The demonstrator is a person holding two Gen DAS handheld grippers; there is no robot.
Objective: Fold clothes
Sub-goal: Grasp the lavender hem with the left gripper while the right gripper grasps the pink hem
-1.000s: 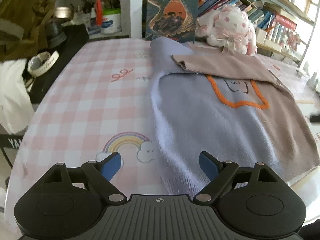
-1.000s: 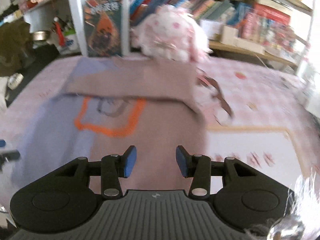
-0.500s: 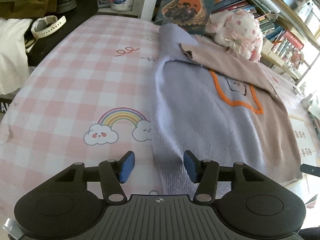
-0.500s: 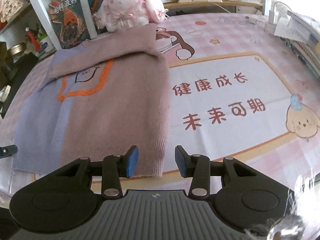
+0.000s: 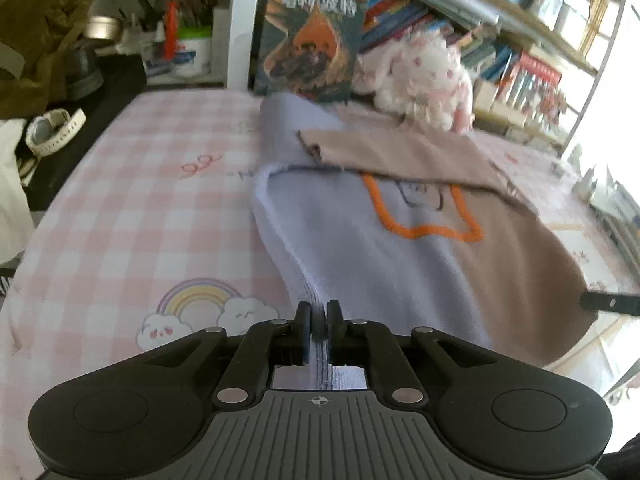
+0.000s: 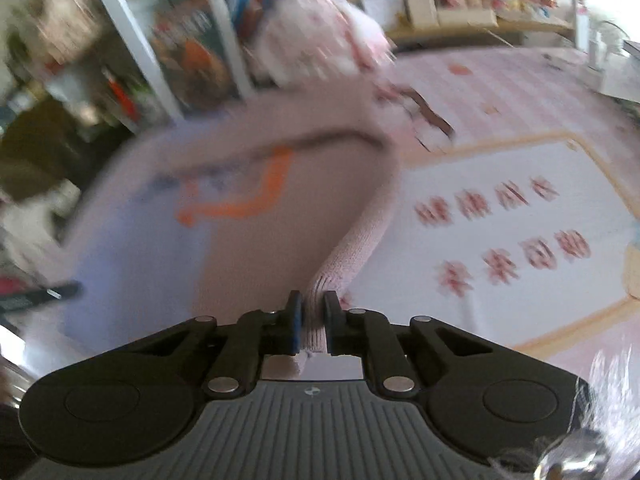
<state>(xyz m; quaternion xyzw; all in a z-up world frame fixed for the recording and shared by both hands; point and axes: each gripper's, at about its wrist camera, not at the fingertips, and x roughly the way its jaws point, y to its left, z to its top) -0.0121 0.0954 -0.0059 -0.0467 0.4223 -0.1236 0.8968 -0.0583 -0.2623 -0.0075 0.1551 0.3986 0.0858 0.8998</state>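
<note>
Your left gripper [image 5: 319,322] has its jaws closed on the lilac hem corner of the sweater [image 5: 384,248], and your right gripper [image 6: 313,316] is clamped on the beige hem corner. The sweater lies on the pink checked tablecloth [image 5: 160,208], in front of the plush rabbit [image 5: 420,76]. Both sleeves look already folded across the chest. The bottom-to-top fold appears to remain.

Sweater [image 5: 400,264]: lilac and dusty-pink halves, orange outline motif. Spread on tabletop [image 5: 132,216]; pink sleeve folded across chest. Near hem corners lifted, ribbing bunched.
</note>
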